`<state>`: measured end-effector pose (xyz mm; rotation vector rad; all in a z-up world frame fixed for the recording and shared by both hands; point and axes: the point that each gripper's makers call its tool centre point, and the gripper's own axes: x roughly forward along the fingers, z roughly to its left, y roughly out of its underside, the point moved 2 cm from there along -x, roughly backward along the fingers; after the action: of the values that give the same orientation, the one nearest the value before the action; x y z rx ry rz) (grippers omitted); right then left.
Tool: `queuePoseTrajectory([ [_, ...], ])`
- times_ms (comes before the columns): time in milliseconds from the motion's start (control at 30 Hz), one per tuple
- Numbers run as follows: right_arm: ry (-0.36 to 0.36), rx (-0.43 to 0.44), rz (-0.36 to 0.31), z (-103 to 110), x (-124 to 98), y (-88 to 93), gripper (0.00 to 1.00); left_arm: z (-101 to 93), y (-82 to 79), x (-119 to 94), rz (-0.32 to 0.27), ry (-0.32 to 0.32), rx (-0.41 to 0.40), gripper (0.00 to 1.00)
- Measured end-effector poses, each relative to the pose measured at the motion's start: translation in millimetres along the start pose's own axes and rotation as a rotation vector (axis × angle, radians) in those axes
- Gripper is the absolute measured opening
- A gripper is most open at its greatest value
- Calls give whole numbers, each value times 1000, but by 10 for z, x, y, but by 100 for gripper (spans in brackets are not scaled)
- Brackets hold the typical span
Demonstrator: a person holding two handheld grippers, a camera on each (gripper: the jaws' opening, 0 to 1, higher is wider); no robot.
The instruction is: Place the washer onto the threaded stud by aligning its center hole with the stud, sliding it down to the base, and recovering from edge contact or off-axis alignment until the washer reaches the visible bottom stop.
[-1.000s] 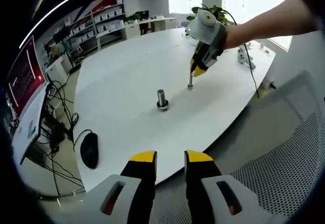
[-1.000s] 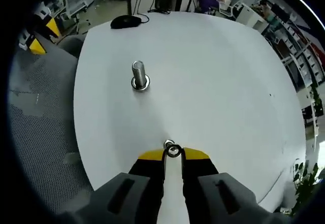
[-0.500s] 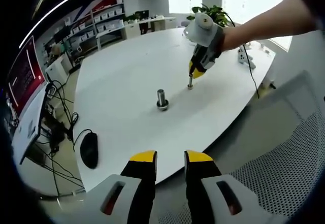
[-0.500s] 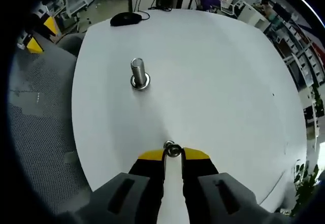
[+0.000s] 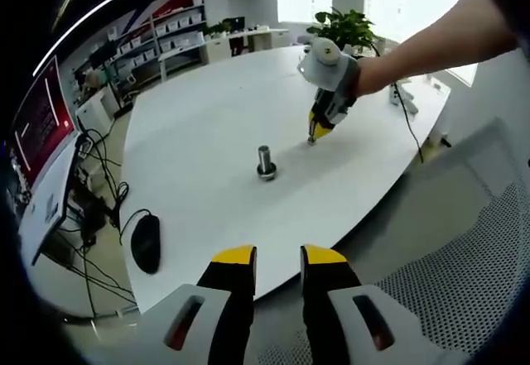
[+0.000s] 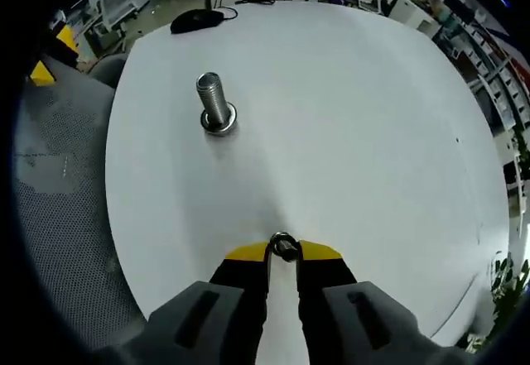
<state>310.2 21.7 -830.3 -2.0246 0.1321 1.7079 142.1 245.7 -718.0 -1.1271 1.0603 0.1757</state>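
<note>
Right gripper view looks down on a white worktop [image 6: 348, 100], where the right gripper [image 6: 283, 252] has its yellow-tipped jaws clenched on a small washer [image 6: 283, 246], held at the very tips just over the surface. Up and to the left, well apart from the washer, a threaded stud [image 6: 213, 103] stands upright on its wide head. Past it, at the far edge, lies a black mouse [image 6: 195, 19]. A grey mesh chair [image 6: 58, 216] sits beside the worktop on the left, and the yellow tip of the left gripper [image 6: 43, 71] peeks in beyond it

Left gripper view shows the left gripper [image 5: 277, 257] hanging off the near edge of the worktop [image 5: 207, 133], its jaws released with a clear gap between them and nothing in it. Out on the surface the stud [image 5: 266, 162] stands upright near the middle. Beyond it and to the right, a bare forearm [image 5: 431, 38] reaches in from the right, holding the right gripper [image 5: 314, 132] tip-down at the worktop, apart from the stud. The washer at those tips is too small to make out here. The mouse [image 5: 146, 244] lies at the near left corner, with cables [image 5: 95, 208] trailing off the side. A potted plant [image 5: 344, 26] stands at the far end, shelves [image 5: 166, 38] line the back wall, and the mesh chair [image 5: 464, 257] fills the lower right
</note>
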Motion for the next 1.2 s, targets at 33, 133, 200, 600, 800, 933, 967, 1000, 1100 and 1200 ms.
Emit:
queuePoseTrajectory([
  [33,1,0,0,4,9,2,14,0,0,-3,1,-1,0,19],
  [133,0,2,6,4,44,27,14,7,-3,-2,-2,-1,-3,19],
  [200,2,-7,10,11,53,39,15,10,-2,-3,0,-2,-6,18],
  [600,10,25,-4,-13,19,60,19,8,14,5,7,1,-7,18],
  [800,28,1,-8,3,-60,132,20,-2,25,8,15,4,-2,18],
  [933,34,27,-38,-19,-138,146,21,1,26,9,15,5,-4,18],
  [967,37,32,-44,-27,-164,158,21,-1,25,7,14,5,-5,18],
  [1000,34,52,-54,-24,-197,163,22,-2,28,6,15,5,-5,18],
  [1100,38,91,-97,-34,-287,149,22,-3,39,8,18,4,-7,18],
  [1200,37,102,-111,-11,-359,187,24,2,45,6,22,3,-7,18],
])
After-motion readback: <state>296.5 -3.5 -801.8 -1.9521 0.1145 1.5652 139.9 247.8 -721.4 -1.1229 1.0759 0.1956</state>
